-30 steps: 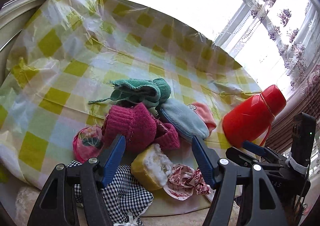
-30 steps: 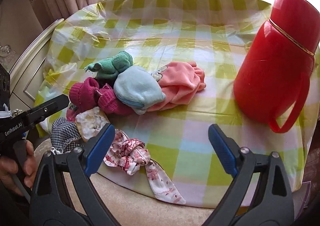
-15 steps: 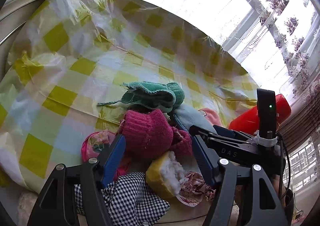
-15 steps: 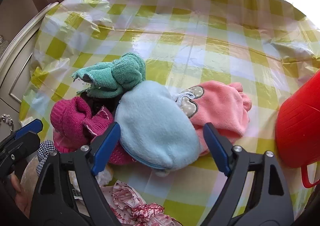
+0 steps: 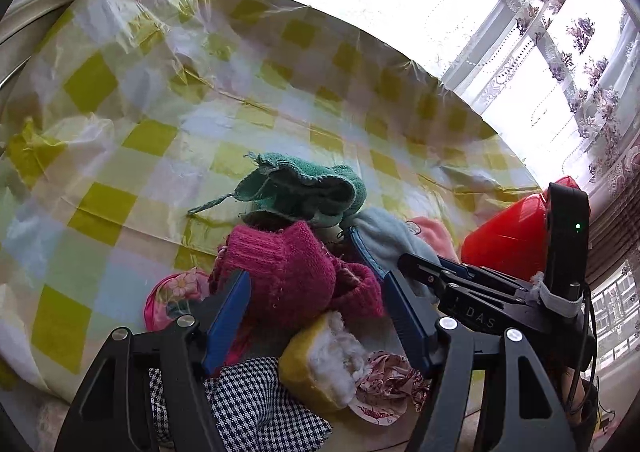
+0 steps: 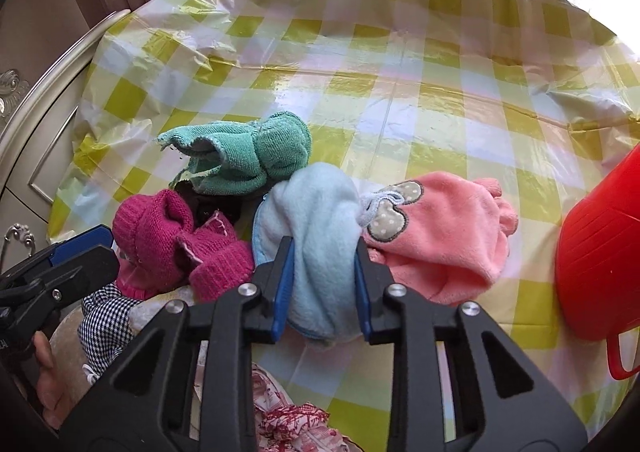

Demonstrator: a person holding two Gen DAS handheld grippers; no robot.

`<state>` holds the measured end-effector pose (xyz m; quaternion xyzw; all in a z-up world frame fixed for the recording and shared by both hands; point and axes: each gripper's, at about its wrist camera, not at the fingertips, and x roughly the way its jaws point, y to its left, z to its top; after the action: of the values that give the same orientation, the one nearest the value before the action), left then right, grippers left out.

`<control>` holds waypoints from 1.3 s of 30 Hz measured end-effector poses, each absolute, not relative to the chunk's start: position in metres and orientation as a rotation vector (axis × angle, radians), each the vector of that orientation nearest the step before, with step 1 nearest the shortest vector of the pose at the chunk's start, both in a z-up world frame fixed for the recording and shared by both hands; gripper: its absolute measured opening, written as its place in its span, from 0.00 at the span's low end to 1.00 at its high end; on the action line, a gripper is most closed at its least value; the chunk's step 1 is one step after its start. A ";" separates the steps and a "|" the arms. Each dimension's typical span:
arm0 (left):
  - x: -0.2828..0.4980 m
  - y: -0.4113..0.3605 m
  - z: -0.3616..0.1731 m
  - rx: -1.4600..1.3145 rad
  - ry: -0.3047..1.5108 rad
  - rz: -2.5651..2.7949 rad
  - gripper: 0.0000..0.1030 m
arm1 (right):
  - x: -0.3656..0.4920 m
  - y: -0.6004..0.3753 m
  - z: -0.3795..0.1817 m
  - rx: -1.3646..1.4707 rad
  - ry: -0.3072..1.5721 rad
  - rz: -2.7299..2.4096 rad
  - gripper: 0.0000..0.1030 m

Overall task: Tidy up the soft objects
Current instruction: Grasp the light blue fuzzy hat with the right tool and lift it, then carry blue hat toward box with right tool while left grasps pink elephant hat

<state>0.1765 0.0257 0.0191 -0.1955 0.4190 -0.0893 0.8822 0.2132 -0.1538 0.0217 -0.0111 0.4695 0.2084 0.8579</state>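
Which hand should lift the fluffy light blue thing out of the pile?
The right. Its gripper already has its jaws squeezed on the light blue fleece piece. The left gripper hangs open over the magenta knit piece, holding nothing.

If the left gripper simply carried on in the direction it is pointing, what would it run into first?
Most likely the magenta knitted piece: it sits between the open left gripper fingers, directly ahead. The yellow stuffed item lies lower and nearer, so depth is uncertain.

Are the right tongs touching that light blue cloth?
Touching. The right wrist view shows the right tongs shut on the blue cloth, bunching it between both pads.
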 end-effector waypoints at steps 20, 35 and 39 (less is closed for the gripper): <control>0.214 -0.087 0.014 -0.138 0.952 -0.390 0.67 | 0.135 -0.283 0.071 0.151 0.889 0.306 0.28; 0.255 -0.164 -0.035 0.124 1.095 -0.413 0.26 | 0.060 -0.425 0.069 0.255 0.917 0.047 0.27; 0.247 -0.164 -0.028 0.130 1.078 -0.421 0.11 | 0.041 -0.457 0.063 0.291 0.929 -0.020 0.27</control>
<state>0.2470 -0.1642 -0.0277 0.0616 0.5090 -0.1990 0.8352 0.0410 -0.4566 0.0626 0.1397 0.4466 -0.0094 0.8837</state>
